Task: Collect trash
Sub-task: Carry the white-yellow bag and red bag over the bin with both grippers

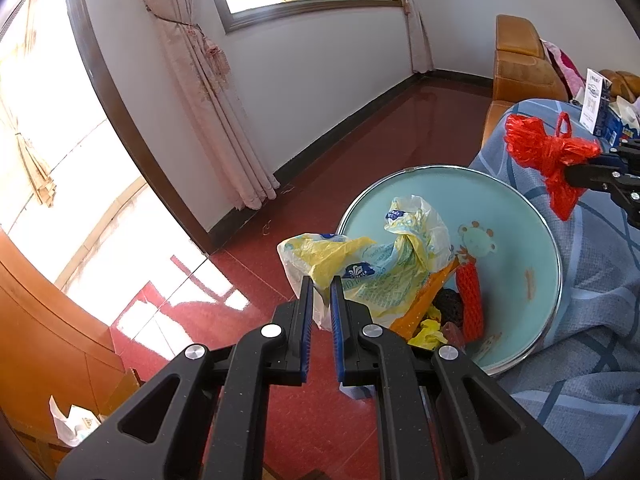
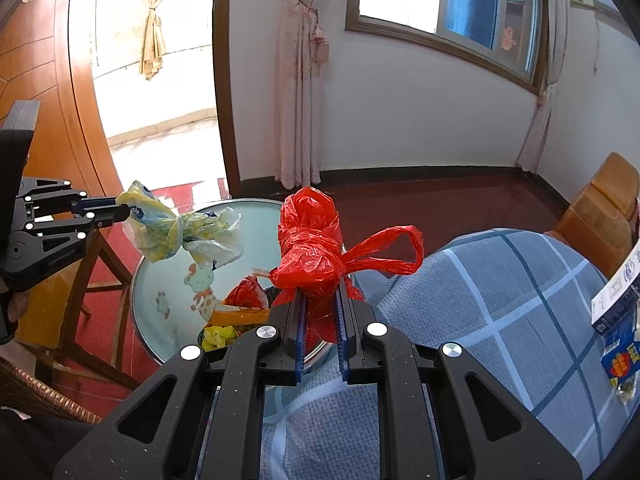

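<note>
My left gripper [image 1: 321,280] is shut on a crumpled yellow and white plastic bag [image 1: 372,264] and holds it over the rim of a light blue bin [image 1: 520,248]. The bin holds orange, red and yellow trash [image 1: 448,308]. My right gripper [image 2: 322,292] is shut on a knotted red plastic bag [image 2: 316,248] and holds it above the bin's near edge [image 2: 160,320]. The red bag also shows in the left wrist view [image 1: 548,152], and the yellow bag in the right wrist view [image 2: 176,232] with the left gripper [image 2: 124,208] on it.
A blue checked cloth [image 2: 500,320] covers the surface beside the bin. A carton and wrappers [image 2: 616,312] lie on it at the right. Orange sofa [image 1: 520,64], wooden chair [image 2: 100,280], red floor [image 1: 360,160], curtains and wall stand around.
</note>
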A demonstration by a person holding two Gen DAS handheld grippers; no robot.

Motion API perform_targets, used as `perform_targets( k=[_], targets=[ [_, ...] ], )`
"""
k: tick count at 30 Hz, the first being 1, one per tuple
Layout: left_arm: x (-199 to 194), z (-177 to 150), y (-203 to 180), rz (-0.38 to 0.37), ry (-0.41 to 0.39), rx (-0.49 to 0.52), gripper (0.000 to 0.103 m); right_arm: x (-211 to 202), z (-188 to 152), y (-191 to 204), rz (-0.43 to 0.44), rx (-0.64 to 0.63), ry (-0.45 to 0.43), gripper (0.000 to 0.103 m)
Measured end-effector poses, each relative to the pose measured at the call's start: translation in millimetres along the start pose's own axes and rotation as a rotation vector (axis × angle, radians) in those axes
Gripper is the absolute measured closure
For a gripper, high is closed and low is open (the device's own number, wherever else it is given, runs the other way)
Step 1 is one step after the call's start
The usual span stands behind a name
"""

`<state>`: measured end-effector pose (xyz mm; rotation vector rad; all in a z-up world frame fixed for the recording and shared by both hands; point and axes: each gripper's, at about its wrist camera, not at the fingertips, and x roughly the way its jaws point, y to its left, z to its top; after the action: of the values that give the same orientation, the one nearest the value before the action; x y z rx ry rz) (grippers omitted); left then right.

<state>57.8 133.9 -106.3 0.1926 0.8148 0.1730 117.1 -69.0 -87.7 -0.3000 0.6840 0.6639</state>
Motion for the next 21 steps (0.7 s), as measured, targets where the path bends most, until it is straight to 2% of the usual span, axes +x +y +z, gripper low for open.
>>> perform_targets(
  k=[21],
  targets=[
    [0,-8,7,-0.001,0.006,-0.017,0.094,10,8,3,0.017,-0.011,0.005,0.09]
  ],
)
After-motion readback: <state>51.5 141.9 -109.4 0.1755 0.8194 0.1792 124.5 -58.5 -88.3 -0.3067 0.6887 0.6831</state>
